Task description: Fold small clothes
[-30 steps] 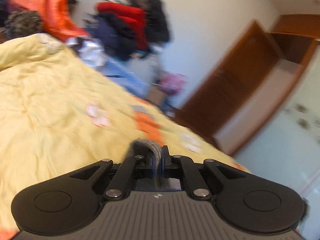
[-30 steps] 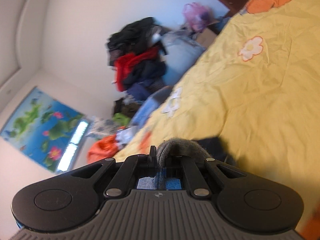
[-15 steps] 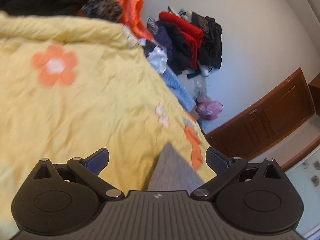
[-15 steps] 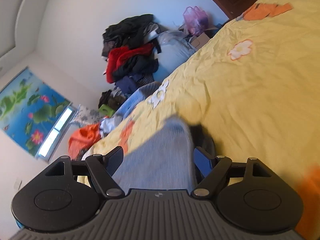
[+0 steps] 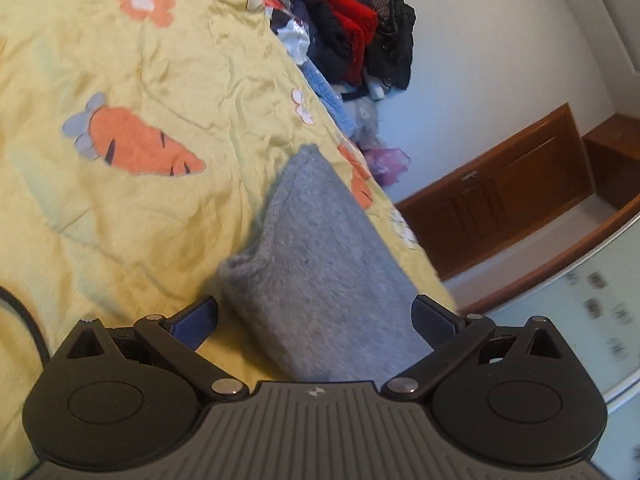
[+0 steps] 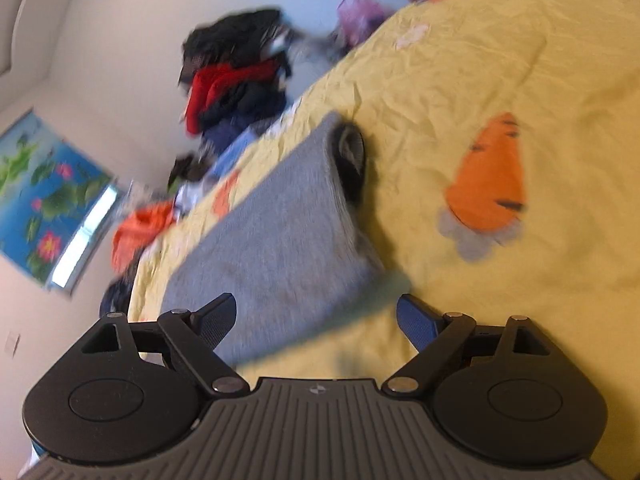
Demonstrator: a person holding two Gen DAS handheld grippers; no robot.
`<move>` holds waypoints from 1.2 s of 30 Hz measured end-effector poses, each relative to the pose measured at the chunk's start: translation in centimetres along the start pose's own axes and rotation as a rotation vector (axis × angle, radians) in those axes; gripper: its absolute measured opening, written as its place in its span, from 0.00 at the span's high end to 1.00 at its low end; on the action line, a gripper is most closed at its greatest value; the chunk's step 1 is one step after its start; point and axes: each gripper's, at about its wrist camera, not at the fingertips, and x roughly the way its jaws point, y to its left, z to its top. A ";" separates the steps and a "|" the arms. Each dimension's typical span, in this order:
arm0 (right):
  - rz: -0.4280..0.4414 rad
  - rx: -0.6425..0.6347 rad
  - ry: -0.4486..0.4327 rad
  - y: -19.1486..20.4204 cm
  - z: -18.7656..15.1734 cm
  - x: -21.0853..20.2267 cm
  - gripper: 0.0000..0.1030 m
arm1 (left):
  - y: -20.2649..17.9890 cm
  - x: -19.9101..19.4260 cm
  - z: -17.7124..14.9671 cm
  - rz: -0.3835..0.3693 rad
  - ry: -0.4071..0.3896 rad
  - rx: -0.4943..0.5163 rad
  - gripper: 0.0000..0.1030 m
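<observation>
A grey knitted garment (image 5: 320, 264) lies folded flat on the yellow bedspread (image 5: 140, 208). My left gripper (image 5: 316, 320) is open, its blue-padded fingers either side of the near end of the cloth, not gripping it. In the right wrist view the same grey garment (image 6: 276, 240) lies on the bedspread (image 6: 520, 320) with a dark edge or lining (image 6: 352, 160) showing at its far right side. My right gripper (image 6: 316, 320) is open and empty over the near end of the cloth.
A heap of red, black and blue clothes (image 5: 352, 36) is piled past the bed's far edge, also in the right wrist view (image 6: 236, 84). Brown wooden cabinets (image 5: 500, 204) stand by the wall. An orange cloth (image 6: 140, 228) and a flower poster (image 6: 44, 196) are at the left.
Both grippers were shut on the grey garment a second ago. They opened and let it drop, and have drawn back so it now lies flat on the bedspread.
</observation>
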 end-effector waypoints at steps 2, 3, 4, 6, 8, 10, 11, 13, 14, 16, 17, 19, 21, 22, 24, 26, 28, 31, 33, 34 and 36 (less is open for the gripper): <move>0.001 0.033 -0.028 0.3 0.4 1.7 0.17 | -0.2 0.6 0.0 0.014 -0.039 0.005 0.00; -0.007 0.041 -0.041 0.7 0.5 2.5 0.18 | -0.3 0.7 -0.1 0.017 -0.049 0.006 0.02; -0.012 0.034 -0.045 1.1 0.6 3.2 0.19 | -0.4 0.9 -0.1 0.023 -0.052 0.004 0.18; -0.028 0.011 -0.040 1.6 0.6 4.4 0.51 | 0.0 1.9 0.0 0.037 0.014 -0.016 0.73; -0.050 -0.001 0.001 1.5 0.6 5.6 0.87 | 1.0 3.1 -0.2 0.054 0.070 -0.042 0.87; -0.036 0.020 0.011 0.9 0.3 6.2 0.88 | 1.1 3.1 -0.1 0.054 0.070 -0.028 0.90; -0.027 0.030 0.007 0.6 0.2 6.2 0.89 | 0.8 3.1 0.0 0.067 0.072 -0.014 0.91; -0.014 0.045 0.005 0.6 0.3 6.0 0.89 | 0.1 2.9 0.1 0.085 0.066 0.026 0.94; -0.008 0.042 -0.001 0.7 0.3 5.8 0.89 | -0.4 2.5 0.2 0.088 0.060 0.046 0.95; 0.007 0.025 -0.015 1.0 0.6 5.0 0.90 | -1.3 1.3 0.4 0.051 0.034 0.075 0.95; 0.021 0.016 -0.024 1.5 0.9 4.6 0.90 | -1.9 0.7 0.6 0.034 0.026 0.088 0.95; 0.044 -0.008 -0.044 2.3 1.2 3.6 0.90 | -2.8 -0.5 0.8 0.008 0.020 0.103 0.96; 0.072 -0.018 -0.053 3.0 1.6 2.5 0.90 | -3.5 -1.7 0.9 -0.016 0.016 0.104 0.96; 0.088 -0.019 -0.054 3.3 1.7 2.0 0.90 | -3.8 -2.4 0.8 -0.029 0.015 0.102 0.96; 0.121 -0.032 -0.051 3.9 1.7 0.8 0.90 | -4.2 -3.9 0.4 -0.060 0.018 0.105 0.96; 0.152 -0.037 -0.044 4.3 1.3 -0.7 0.90 | -4.3 -5.6 -0.1 -0.078 0.023 0.108 0.96; 0.184 -0.036 -0.029 4.3 0.6 -2.5 0.90 | -3.8 -7.5 -1.0 -0.100 0.030 0.099 0.96; 0.216 -0.043 -0.004 4.1 -1.2 -5.8 0.90 | -2.5 -10.5 -3.0 -0.116 0.053 0.103 0.95; 0.224 -0.038 0.011 3.7 -2.8 -8.0 0.90 | -1.3 -11.8 -4.8 -0.072 0.081 0.141 0.95; 0.225 -0.022 0.022 3.1 -3.7 -8.9 0.90 | -0.6 -12.2 -5.6 -0.055 0.107 0.155 0.95; 0.206 0.026 0.056 1.7 -5.3 -10.0 0.90 | 0.9 -13.0 -6.9 -0.021 0.140 0.162 0.95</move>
